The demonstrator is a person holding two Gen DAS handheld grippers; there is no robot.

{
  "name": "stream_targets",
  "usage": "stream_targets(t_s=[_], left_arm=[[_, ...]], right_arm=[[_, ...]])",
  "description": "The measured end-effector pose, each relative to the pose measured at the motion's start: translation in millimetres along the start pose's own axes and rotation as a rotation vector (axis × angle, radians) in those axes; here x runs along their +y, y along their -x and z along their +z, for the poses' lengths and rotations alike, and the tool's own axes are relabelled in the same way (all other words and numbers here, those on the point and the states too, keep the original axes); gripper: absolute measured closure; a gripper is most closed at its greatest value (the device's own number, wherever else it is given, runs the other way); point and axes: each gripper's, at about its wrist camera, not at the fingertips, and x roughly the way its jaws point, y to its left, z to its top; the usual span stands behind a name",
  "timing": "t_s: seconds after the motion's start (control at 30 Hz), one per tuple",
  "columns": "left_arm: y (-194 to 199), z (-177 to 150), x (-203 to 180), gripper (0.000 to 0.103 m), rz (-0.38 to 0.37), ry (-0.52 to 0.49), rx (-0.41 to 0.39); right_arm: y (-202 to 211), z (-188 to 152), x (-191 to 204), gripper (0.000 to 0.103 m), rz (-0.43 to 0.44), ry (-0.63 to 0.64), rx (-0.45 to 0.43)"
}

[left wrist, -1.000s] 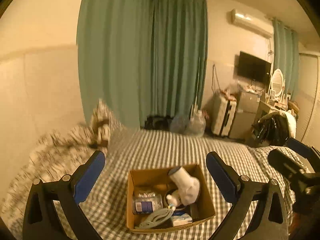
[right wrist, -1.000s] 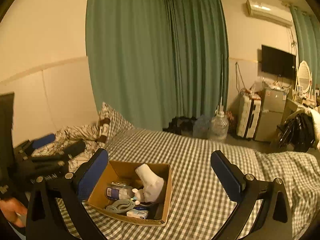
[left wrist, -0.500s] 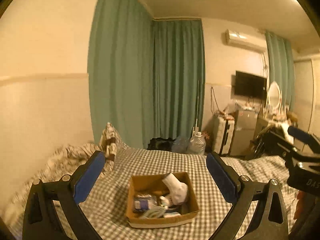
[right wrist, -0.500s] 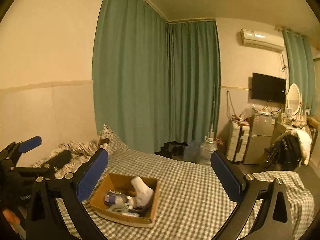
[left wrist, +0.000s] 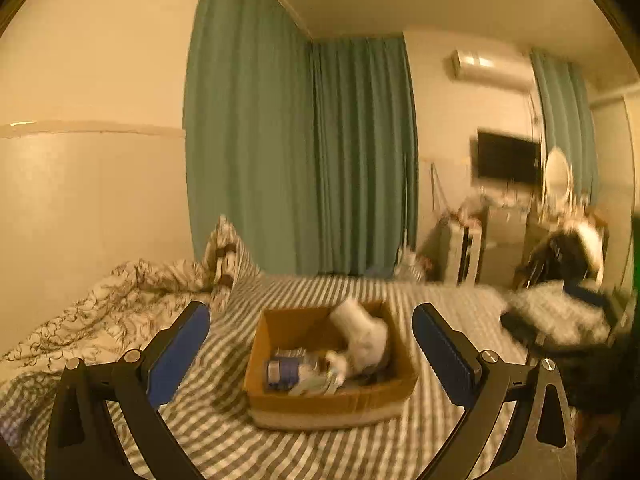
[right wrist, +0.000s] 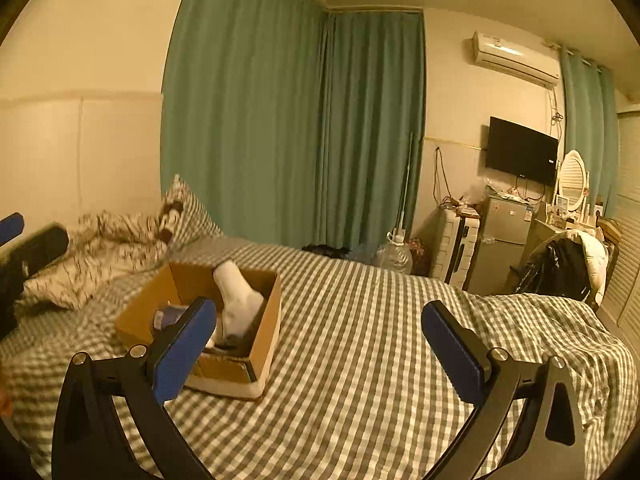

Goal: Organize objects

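An open cardboard box (left wrist: 320, 402) sits on the checked bed (left wrist: 400, 452). In it lie a white sock (left wrist: 366, 338), a blue-labelled bottle (left wrist: 286, 370) and other small items that are blurred. My left gripper (left wrist: 311, 340) is open and empty, above and in front of the box. The box also shows in the right wrist view (right wrist: 264, 320), with the sock (right wrist: 236, 300) sticking up. My right gripper (right wrist: 318, 334) is open and empty, to the right of the box. The left gripper's blue tip (right wrist: 10, 226) shows at the left edge.
A crumpled patterned duvet (right wrist: 108, 240) and a pillow (right wrist: 188, 212) lie at the head of the bed. Green curtains (right wrist: 292, 128) hang behind. A water jug (right wrist: 394, 256), suitcase (right wrist: 456, 244), fridge (right wrist: 500, 240) and chair with clothes (right wrist: 568, 268) stand past the bed's far side.
Both grippers have come down and nearer to the bed after rising half a second ago. The box looks larger in both views. Both grippers stay open.
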Motion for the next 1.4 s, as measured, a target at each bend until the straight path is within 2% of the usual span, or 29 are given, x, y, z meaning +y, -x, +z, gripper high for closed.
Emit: stream_targets(t_s=[0.1,0.27,1.4], left_arm=[[-12.1,-18.7,3.9,0.000,-0.005,0.025,0.065],[-17.5,-25.5,11.2,0.000,0.009,0.049,0.105],[-13.7,-26.2,16.3,0.000,0.019,0.021,0.130]], right_arm=[[-2.3,-2.1,6.8,0.000,0.011,0.010,0.016],[4.1,-3.2,6.3,0.000,0.022,-0.007,0.009],[5.5,-6.1,6.6,0.000,0.014,-0.009,0.020]])
